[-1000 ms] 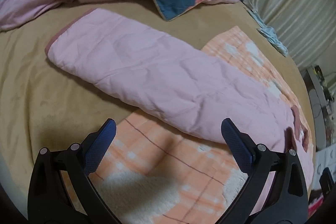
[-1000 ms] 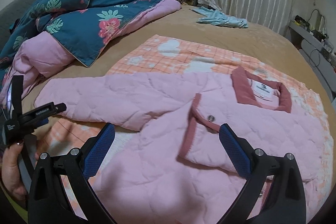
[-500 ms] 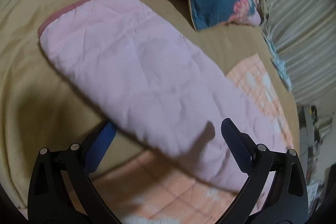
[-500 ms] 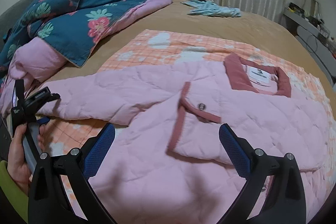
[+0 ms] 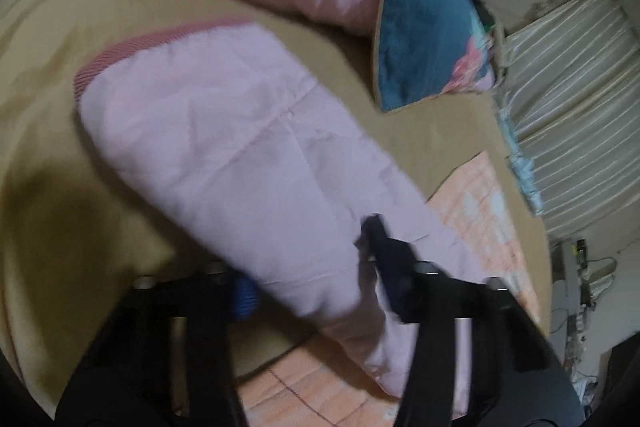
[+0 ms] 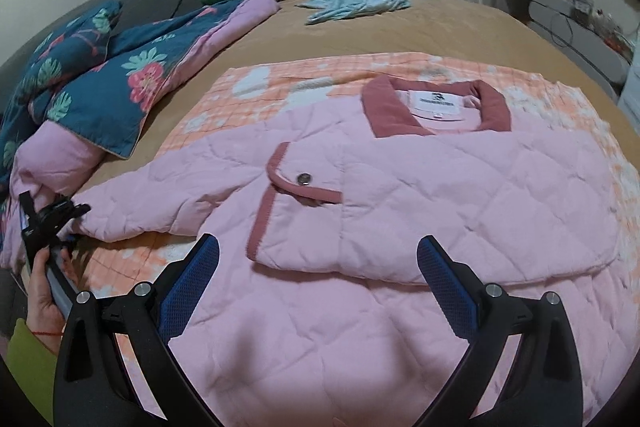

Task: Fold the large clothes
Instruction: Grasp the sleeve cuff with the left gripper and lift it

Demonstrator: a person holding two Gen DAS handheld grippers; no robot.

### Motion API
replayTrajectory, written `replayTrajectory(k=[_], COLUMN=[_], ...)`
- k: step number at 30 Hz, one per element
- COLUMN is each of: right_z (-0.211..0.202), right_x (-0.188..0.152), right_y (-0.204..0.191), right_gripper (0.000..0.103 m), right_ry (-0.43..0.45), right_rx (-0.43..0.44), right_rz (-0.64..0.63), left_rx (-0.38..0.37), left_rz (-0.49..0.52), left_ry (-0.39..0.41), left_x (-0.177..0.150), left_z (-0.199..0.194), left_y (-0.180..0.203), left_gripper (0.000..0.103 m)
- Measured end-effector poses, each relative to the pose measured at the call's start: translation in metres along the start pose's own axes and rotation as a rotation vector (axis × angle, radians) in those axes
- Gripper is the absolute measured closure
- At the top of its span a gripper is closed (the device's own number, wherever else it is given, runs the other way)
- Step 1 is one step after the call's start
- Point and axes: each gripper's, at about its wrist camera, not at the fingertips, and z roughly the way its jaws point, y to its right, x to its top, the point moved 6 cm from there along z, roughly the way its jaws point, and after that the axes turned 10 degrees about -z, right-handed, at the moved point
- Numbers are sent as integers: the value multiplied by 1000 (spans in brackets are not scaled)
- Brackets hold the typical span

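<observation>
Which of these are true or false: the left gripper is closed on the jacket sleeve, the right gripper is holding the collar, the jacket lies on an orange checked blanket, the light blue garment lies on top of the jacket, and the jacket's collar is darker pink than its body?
1. The left gripper is closed on the jacket sleeve. True: its jaws have just been closing, and the sleeve is pinched between them.
2. The right gripper holds the collar. False: its jaws stand open above the jacket, holding nothing.
3. The jacket lies on an orange checked blanket. True.
4. The light blue garment lies on top of the jacket. False: it lies apart, farther up the bed near the curtain.
5. The collar is darker pink than the jacket's body. True.
</observation>
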Motion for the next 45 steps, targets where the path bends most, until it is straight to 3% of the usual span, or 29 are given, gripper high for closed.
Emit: replayTrajectory(k=[1,6,12,17,30,45], right_z=[-2,-17,-41,-69,-126,-152], right_x=[-1,-6,-10,-11,-33,-61], right_y=[3,14,34,55,104,157], right_gripper=[4,4,4,4,4,4], right_ry=[1,18,39,85,155,188], right_rx=[-3,-14,-40,-70,-89,-141], right_rz=[5,20,47,70,162,236], left_rx=[-28,-126,-263,-331,-434,-474], left_rz=[10,95,207,289,492,677], left_ry=[18,76,125,125,111,83], left_x=[1,-2,-14,-37,-113,-194], left_z=[-7,-39,-92,-127,-185,-195], left_y=[5,39,90,136,233,293], left_gripper=[82,88,89,89,90,90])
